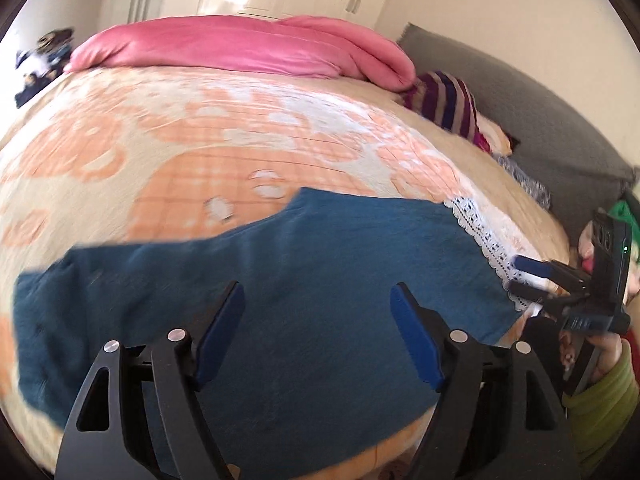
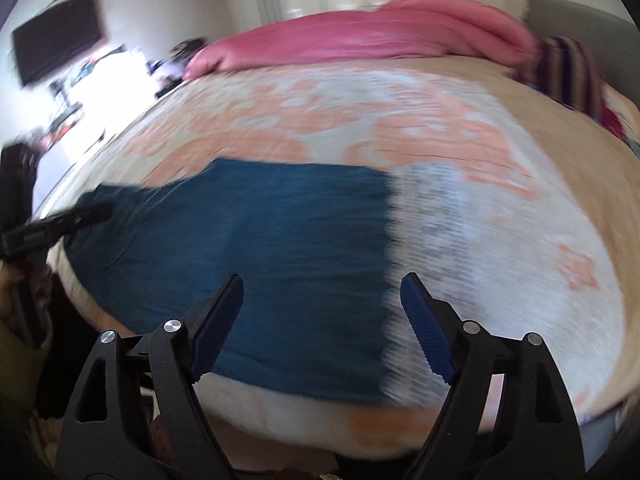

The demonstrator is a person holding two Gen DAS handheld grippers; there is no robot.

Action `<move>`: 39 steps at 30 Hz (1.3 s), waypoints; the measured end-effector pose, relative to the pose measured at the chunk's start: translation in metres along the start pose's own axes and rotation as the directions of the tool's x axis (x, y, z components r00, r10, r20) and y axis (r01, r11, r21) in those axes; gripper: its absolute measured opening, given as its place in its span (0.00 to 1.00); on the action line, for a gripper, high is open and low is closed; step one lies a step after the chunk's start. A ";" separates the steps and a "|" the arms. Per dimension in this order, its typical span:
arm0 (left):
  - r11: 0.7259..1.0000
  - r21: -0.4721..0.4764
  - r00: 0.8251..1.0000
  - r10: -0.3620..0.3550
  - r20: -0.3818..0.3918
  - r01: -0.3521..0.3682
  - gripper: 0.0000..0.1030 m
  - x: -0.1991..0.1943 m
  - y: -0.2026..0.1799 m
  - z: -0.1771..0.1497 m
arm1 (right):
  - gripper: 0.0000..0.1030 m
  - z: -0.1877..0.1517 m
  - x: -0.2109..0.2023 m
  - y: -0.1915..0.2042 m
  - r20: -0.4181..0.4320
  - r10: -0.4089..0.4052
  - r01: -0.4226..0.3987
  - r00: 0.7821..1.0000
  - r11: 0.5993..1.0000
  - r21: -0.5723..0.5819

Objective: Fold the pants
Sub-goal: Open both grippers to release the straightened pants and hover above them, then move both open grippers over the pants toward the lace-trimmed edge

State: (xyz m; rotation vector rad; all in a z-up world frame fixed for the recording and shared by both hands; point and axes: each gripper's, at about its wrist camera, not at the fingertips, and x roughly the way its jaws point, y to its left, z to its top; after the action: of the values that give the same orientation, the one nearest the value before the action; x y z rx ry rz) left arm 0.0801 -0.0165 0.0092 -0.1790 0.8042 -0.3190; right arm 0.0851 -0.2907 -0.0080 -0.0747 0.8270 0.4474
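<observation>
Both tools gape wide, empty: left tool and right tool over teal pants flat on the bed.

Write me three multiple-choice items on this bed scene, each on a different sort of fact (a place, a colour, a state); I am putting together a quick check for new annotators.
1. Where do the pants lie?
A. Flat on the patterned bedspread, at its near side
B. On top of the pink duvet
C. On the floor

2. What colour are the pants?
A. Pink
B. Teal blue
C. Striped purple

3. How do the left tongs stand?
A. Shut on the pants
B. Shut on nothing
C. Open, above the pants

Answers:
1 A: the teal cloth lies spread on the peach and white bedspread, well short of the duvet at the far side.
2 B: both wrist views show one plain teal blue cloth.
3 C: the blue pads stand wide apart with no cloth pinched between them; the right tongs stand the same way.
</observation>
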 end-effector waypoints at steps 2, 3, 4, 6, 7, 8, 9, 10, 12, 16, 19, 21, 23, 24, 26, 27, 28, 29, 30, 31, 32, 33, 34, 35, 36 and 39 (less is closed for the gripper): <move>0.999 -0.003 0.999 -0.041 -0.027 0.041 0.73 0.017 -0.005 0.007 | 0.73 0.009 0.026 0.019 -0.041 0.017 -0.019 0.999 0.999 -0.049; 0.999 -0.014 0.998 -0.052 -0.036 0.051 0.74 0.025 -0.006 0.009 | 0.73 0.014 0.039 0.027 -0.062 0.005 -0.010 0.998 0.997 -0.075; 0.998 -0.021 0.997 -0.062 -0.056 0.061 0.75 0.037 -0.004 0.012 | 0.73 0.016 0.044 0.032 -0.073 0.000 -0.007 0.997 0.996 -0.093; 0.999 -0.026 0.996 -0.024 -0.084 0.022 0.77 0.053 0.003 0.012 | 0.76 0.019 0.057 0.037 -0.092 -0.030 0.018 0.995 0.992 -0.128; 0.999 -0.014 0.994 0.039 -0.099 -0.040 0.77 0.061 0.009 0.010 | 0.80 0.017 0.063 0.034 -0.107 -0.067 0.052 0.992 0.988 -0.144; 0.996 -0.007 0.991 0.088 -0.105 -0.090 0.77 0.064 0.014 0.009 | 0.83 0.016 0.068 0.030 -0.123 -0.108 0.090 0.987 0.985 -0.146; 0.993 -0.004 0.988 0.119 -0.100 -0.120 0.77 0.064 0.020 0.006 | 0.84 0.014 0.070 0.021 -0.130 -0.126 0.110 0.983 0.986 -0.126; 0.994 -0.012 0.990 0.110 -0.085 -0.111 0.77 0.061 0.028 0.004 | 0.85 0.012 0.067 0.012 -0.129 -0.119 0.106 0.985 0.989 -0.099; 0.995 -0.030 0.993 0.093 -0.068 -0.095 0.77 0.054 0.039 0.000 | 0.85 0.009 0.063 -0.007 -0.124 -0.129 0.125 0.984 0.991 -0.039; 0.994 -0.007 0.993 0.108 -0.049 -0.108 0.77 0.045 0.050 -0.008 | 0.83 0.005 0.055 -0.023 -0.100 -0.080 0.082 0.992 0.996 0.016; 0.993 0.002 0.992 0.117 -0.045 -0.117 0.77 0.046 0.049 -0.008 | 0.84 0.004 0.059 -0.020 -0.097 -0.099 0.100 0.990 0.995 0.005; 0.992 0.010 0.990 0.130 -0.047 -0.130 0.77 0.044 0.046 -0.007 | 0.85 0.005 0.055 -0.017 -0.088 -0.096 0.097 0.991 0.995 0.011; 0.990 0.005 0.989 0.138 -0.057 -0.138 0.83 0.035 0.042 -0.007 | 0.85 0.004 0.040 -0.017 -0.050 -0.056 0.059 0.997 0.997 0.058; 0.990 0.009 0.988 0.142 -0.055 -0.141 0.86 0.025 0.039 -0.008 | 0.85 0.002 0.030 -0.018 -0.025 -0.029 0.031 0.999 0.996 0.080; 0.988 0.026 0.987 0.151 -0.045 -0.150 0.92 0.013 0.034 -0.012 | 0.88 -0.002 0.016 -0.015 -0.005 -0.022 0.023 1.000 0.995 0.094; 0.988 0.039 0.988 0.152 -0.042 -0.150 0.92 0.007 0.031 -0.015 | 0.88 -0.005 0.012 -0.012 -0.003 -0.021 0.022 1.000 0.996 0.091; 0.987 0.057 0.987 0.153 -0.039 -0.151 0.92 0.000 0.026 -0.021 | 0.88 -0.008 0.009 -0.006 -0.006 -0.014 0.015 1.000 0.997 0.079; 0.986 0.069 0.987 0.153 -0.039 -0.150 0.92 -0.003 0.022 -0.024 | 0.88 -0.012 0.006 -0.001 -0.010 -0.009 0.010 1.000 0.998 0.064; 0.983 0.094 0.986 0.163 -0.044 -0.159 0.92 -0.005 0.018 -0.031 | 0.88 -0.015 0.005 0.005 -0.016 -0.008 0.009 1.000 0.999 0.047; 0.978 0.114 0.982 0.180 -0.053 -0.173 0.92 -0.006 0.015 -0.037 | 0.88 -0.018 0.005 0.010 -0.027 -0.013 0.013 1.000 1.000 0.026; 0.971 0.138 0.976 0.205 -0.070 -0.194 0.92 -0.004 0.013 -0.043 | 0.88 -0.021 0.007 0.014 -0.043 -0.020 0.020 0.999 1.000 0.011; 0.965 0.155 0.970 0.226 -0.085 -0.212 0.92 -0.002 0.013 -0.047 | 0.88 -0.023 0.010 0.016 -0.063 -0.032 0.032 0.998 0.999 0.001; 0.957 0.175 0.962 0.251 -0.109 -0.230 0.92 0.002 0.014 -0.054 | 0.88 -0.026 0.013 0.015 -0.089 -0.047 0.047 0.995 0.999 -0.001; 0.955 0.183 0.959 0.258 -0.115 -0.234 0.92 0.003 0.016 -0.057 | 0.88 -0.028 0.017 0.013 -0.117 -0.065 0.066 0.991 0.998 0.006; 0.953 0.187 0.958 0.264 -0.115 -0.240 0.92 0.003 0.019 -0.060 | 0.88 -0.034 0.021 0.006 -0.150 -0.082 0.087 0.985 0.996 0.023; 0.964 0.155 0.966 0.235 -0.110 -0.217 0.92 0.000 0.028 -0.061 | 0.88 -0.040 0.020 -0.003 -0.140 -0.039 0.049 0.989 0.997 0.064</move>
State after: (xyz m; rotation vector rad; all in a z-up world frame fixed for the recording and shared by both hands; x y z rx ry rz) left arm 0.0414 0.0080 -0.0399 0.0683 0.9159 -0.1715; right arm 0.0704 -0.2962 -0.0501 -0.0621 0.9746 0.3753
